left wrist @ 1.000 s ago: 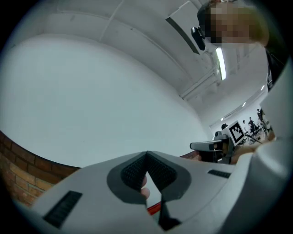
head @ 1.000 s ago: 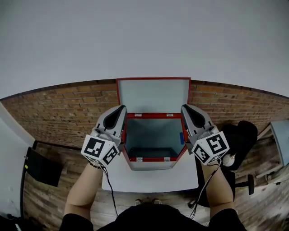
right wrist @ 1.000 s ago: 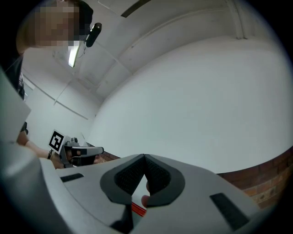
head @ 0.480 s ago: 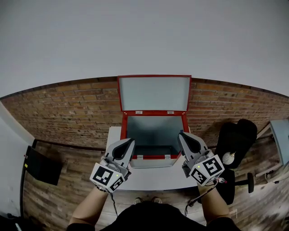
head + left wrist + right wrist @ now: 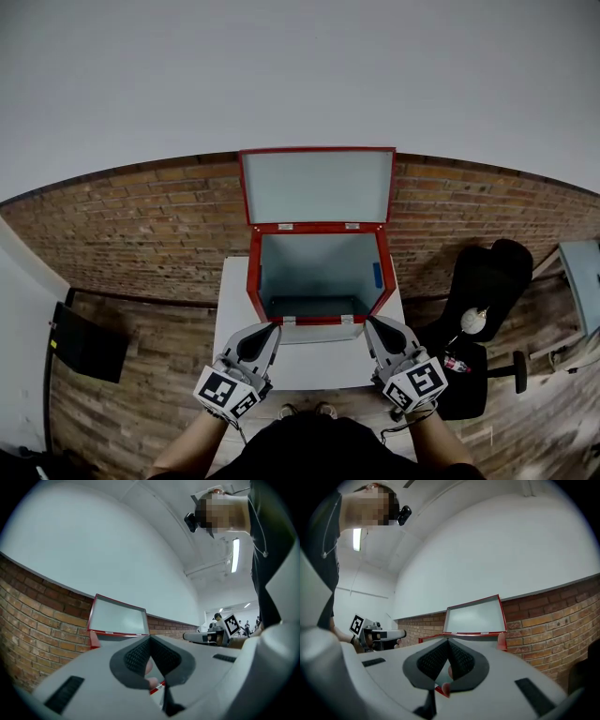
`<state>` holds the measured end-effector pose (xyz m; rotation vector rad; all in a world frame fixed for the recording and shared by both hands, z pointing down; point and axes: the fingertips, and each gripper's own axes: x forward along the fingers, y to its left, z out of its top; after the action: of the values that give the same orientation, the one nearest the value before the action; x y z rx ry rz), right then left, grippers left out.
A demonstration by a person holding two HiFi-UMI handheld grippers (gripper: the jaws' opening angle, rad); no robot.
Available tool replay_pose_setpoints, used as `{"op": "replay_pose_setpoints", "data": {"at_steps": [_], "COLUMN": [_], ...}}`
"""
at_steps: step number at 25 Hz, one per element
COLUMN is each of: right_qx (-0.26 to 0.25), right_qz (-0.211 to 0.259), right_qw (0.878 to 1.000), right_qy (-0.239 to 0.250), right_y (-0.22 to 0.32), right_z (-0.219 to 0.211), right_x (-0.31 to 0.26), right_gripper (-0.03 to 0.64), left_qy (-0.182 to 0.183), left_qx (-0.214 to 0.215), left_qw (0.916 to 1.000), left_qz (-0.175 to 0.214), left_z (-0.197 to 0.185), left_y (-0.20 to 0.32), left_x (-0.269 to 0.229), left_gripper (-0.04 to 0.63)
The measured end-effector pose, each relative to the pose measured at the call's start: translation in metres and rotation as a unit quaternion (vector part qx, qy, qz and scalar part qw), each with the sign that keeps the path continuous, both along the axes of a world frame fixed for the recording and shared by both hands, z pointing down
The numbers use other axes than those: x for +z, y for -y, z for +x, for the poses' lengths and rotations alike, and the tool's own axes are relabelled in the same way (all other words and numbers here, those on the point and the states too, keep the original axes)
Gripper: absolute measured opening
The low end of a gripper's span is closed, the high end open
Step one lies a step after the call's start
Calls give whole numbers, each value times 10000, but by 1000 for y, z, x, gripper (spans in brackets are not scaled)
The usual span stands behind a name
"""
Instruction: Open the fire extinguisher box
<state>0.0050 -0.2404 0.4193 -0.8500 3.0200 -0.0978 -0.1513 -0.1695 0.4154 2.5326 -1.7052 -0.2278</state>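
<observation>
Fire extinguisher box (image 5: 254, 281) sits open on the desk (image 5: 309, 364), one lid (image 5: 317, 186) raised before the brick wall (image 5: 141, 225).
You hold two tools level at the desk's near edge: left tool (image 5: 271, 327) and right tool (image 5: 372, 322), both pressed together, empty, near the box's front corners. One black chair (image 5: 487, 281) stands to the right.

A white rectangular desk (image 5: 309, 364) sits at lower centre of the head view, against a red-brown brick wall (image 5: 141, 225) banding mid-frame under a plain white upper wall (image 5: 300, 75). Wooden plank floor (image 5: 141, 375) fills the lower left, with a flat black panel (image 5: 86, 347) there. At right is a black office chair (image 5: 487, 281), a round white object (image 5: 473, 322) at its lower edge. A ceiling strip light (image 5: 235, 555) glows upper right in the left gripper view.
</observation>
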Motion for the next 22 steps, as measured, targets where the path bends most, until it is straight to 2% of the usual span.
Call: {"op": "replay_pose_setpoints", "data": {"at_steps": [10, 14, 22], "right_qx": [-227, -171, -112], "right_qz": [-230, -393, -406], "right_qw": [9995, 9986, 9984], "right_qy": [-65, -316, -365], "right_y": [-29, -34, -34], "right_z": [-22, -22, -19], "right_x": [37, 45, 46], "right_gripper": [18, 18, 18], "left_qy": [0, -50, 69], "left_qx": [202, 187, 177], "left_qw": [9998, 9998, 9995], "left_qz": [-38, -46, -253], "left_z": [26, 29, 32], "left_y": [-11, -12, -12], "left_x": [28, 32, 42], "left_gripper": [48, 48, 48]}}
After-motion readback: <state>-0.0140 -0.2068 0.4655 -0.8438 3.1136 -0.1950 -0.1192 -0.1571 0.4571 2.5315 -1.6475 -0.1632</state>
